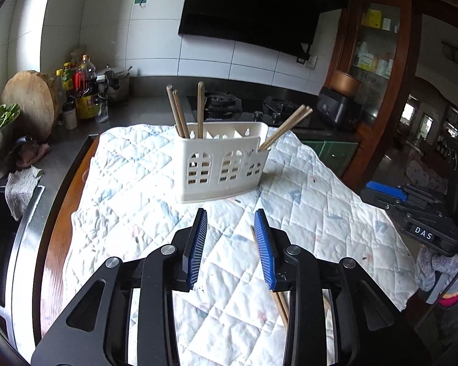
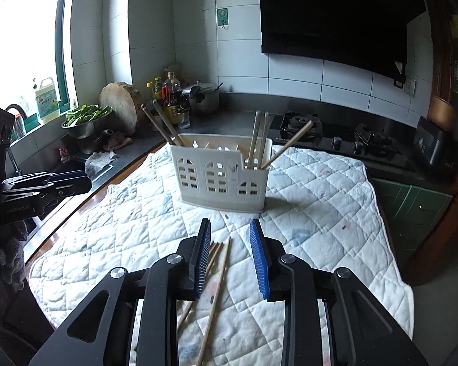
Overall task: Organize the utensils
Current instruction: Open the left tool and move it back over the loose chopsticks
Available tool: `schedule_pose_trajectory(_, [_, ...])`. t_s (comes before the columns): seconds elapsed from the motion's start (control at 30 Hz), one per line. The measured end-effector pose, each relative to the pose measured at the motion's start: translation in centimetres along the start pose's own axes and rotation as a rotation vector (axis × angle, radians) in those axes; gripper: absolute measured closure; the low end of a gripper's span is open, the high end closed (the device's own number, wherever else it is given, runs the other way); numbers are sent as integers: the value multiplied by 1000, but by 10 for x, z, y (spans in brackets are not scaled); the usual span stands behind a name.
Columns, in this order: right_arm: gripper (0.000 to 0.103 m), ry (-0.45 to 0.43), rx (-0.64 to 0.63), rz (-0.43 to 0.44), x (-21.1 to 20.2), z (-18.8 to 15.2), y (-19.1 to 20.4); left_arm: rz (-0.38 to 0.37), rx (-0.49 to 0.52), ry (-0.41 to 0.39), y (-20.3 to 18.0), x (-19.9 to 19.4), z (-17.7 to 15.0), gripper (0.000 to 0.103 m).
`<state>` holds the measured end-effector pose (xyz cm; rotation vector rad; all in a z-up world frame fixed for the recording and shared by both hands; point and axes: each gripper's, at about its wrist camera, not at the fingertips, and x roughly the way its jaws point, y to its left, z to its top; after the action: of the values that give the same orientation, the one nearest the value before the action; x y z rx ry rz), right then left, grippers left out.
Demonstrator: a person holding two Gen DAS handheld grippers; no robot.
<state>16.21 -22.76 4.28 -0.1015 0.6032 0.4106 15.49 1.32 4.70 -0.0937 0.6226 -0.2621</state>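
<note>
Here, a white quilted cloth (image 2: pixel 305 213) covers a wooden table, and a cream utensil caddy (image 2: pixel 222 177) with arched cut-outs stands upright on it. Wooden chopsticks (image 2: pixel 261 140) lean in the caddy's end compartments. More loose chopsticks (image 2: pixel 218 277) lie flat on the cloth in front of the caddy. The left gripper (image 1: pixel 230 218) and the right gripper (image 2: pixel 230 227) both hover near the caddy's front, jaws parted and empty. Behind the caddy runs a dark counter with a gas hob (image 2: pixel 335 138), bottles (image 2: pixel 171 97) and a round chopping block (image 2: pixel 122 103) against white wall tiles.
</note>
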Motion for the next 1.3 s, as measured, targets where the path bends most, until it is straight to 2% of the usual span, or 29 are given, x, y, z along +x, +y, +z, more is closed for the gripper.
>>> schedule_pose_trajectory(0.3, [77, 72, 17, -3, 10, -69, 10, -6, -56, 61, 4, 12, -53, 70])
schedule_pose_trajectory(0.6, [77, 178, 49, 26, 38, -117, 25, 9, -85, 94, 3, 16, -84, 70])
schedule_pose_trajectory(0.93, [87, 263, 82, 14, 63, -137, 23, -45, -92, 152, -15, 30, -112, 70])
schedule_pose_trajectory(1.07, [94, 260, 95, 17, 62, -137, 21, -72, -82, 182, -27, 39, -119, 70])
schedule_pose_trajectory(1.3, [96, 235, 121, 15, 53, -137, 14, -122, -96, 230, -48, 56, -129, 74])
